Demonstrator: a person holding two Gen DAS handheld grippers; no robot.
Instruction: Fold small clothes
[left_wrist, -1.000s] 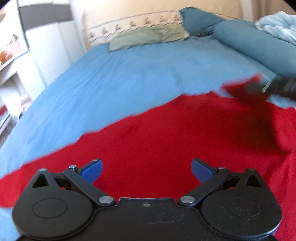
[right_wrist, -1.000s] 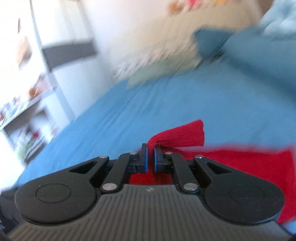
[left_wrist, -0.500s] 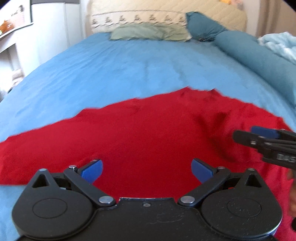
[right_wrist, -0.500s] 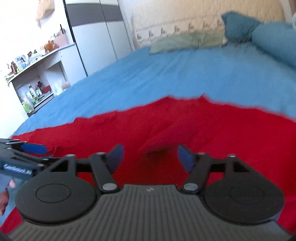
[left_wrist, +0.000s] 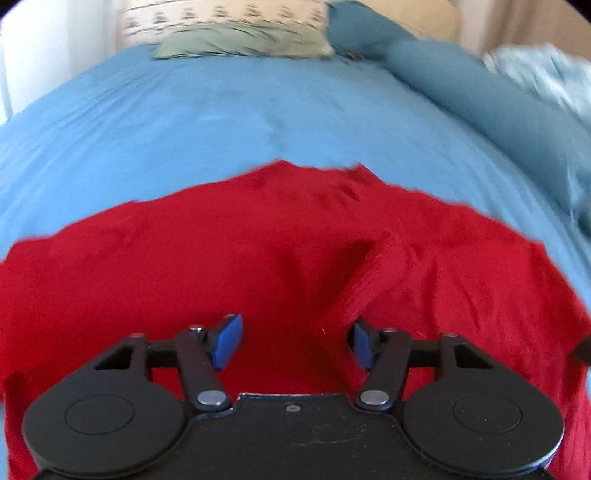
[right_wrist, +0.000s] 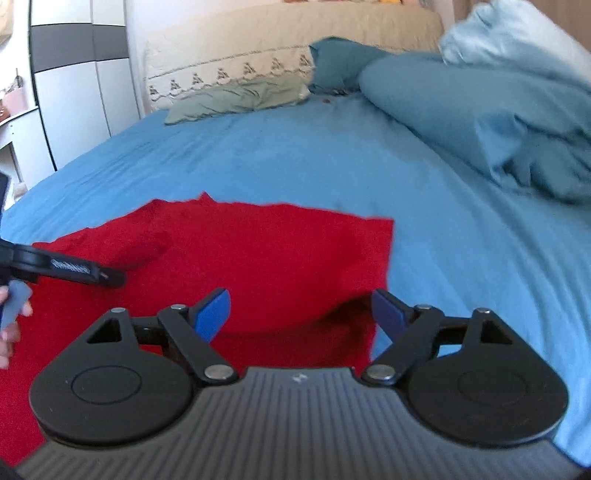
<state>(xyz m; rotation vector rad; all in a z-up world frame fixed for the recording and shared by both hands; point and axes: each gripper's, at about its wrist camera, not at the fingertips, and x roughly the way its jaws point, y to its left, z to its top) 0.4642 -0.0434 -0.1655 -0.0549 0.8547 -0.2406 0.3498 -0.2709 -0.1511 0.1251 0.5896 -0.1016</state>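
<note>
Red fabric, a small red garment (left_wrist: 258, 258), is spread on the blue bedsheet (left_wrist: 221, 118), and its near edge is hidden beneath both gripper bodies, so its full outline cannot be made out. In the left wrist view its lower corners are cut off by the frame, and the far bedding is blurred. A raised fold (left_wrist: 369, 277) is seen in the cloth just ahead of the left gripper (left_wrist: 295, 341), toward its right finger. The left gripper is held low over the garment with its blue pads (left_wrist: 227, 341) set wide apart and nothing between them. In the right wrist view the right gripper (right_wrist: 301, 315) is likewise spread wide and empty, poised over the garment's right edge, whose corner (right_wrist: 384, 225) lies ahead of it on the sheet. To its left the left gripper (right_wrist: 74, 267) is seen side-on above the cloth, only partly in frame, with fingers of the holding hand (right_wrist: 11, 317) at the picture's edge. A green pillow (right_wrist: 236, 99) and a rolled teal duvet (right_wrist: 461, 110) are seen far ahead.
</note>
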